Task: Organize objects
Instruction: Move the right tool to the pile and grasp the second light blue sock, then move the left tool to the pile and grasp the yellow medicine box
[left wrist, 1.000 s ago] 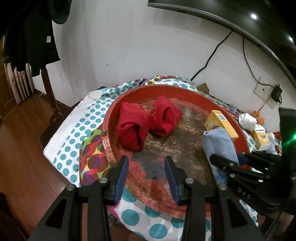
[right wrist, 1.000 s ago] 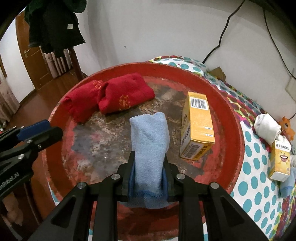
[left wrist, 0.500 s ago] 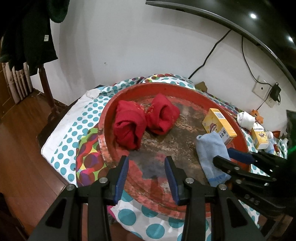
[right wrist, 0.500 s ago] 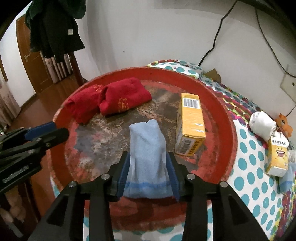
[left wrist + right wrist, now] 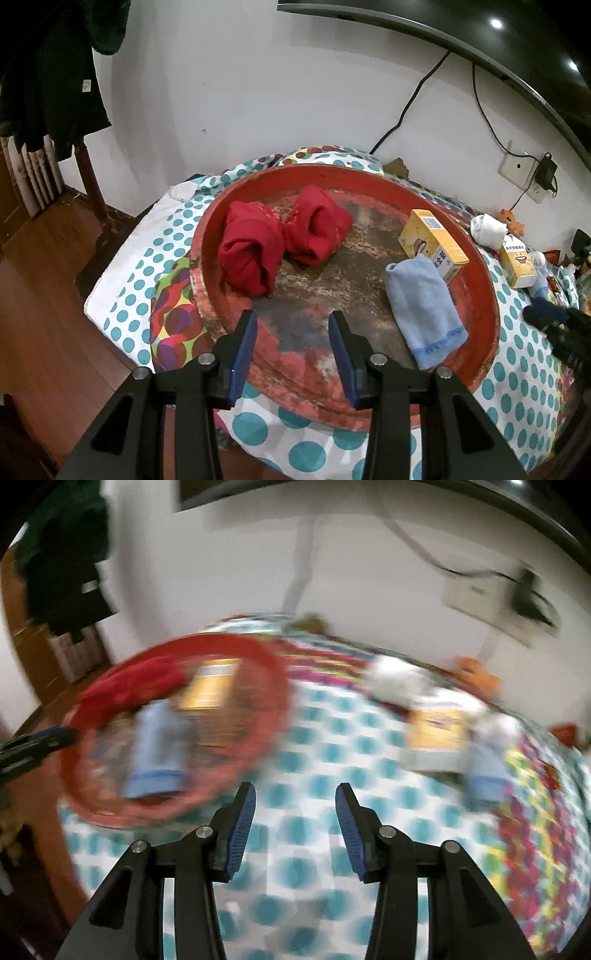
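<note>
Since a moment before, the right gripper (image 5: 294, 827) had let go of the blue cloth (image 5: 424, 308), its jaws having just been opening, and had swung away over the spotted tablecloth (image 5: 314, 738); nothing sat between its fingers, which stood partly apart. We saw its view badly blurred. The blue cloth lay flat inside the red tray (image 5: 484, 291), at about four o'clock on the tray floor, its banded hem toward the near rim. Just beside it, at two o'clock, a yellow box (image 5: 430, 243) lay on its side, and we could not tell whether the two touched. Two red rolled cloths (image 5: 280, 236) sat touching each other at ten o'clock. The left gripper (image 5: 292, 352) hovered at six o'clock over the tray's near rim, jaws partly apart and holding nothing. Outside the tray, at three o'clock on the tablecloth, we saw a white rolled cloth (image 5: 487, 229) and a second yellow box (image 5: 519, 264).
</note>
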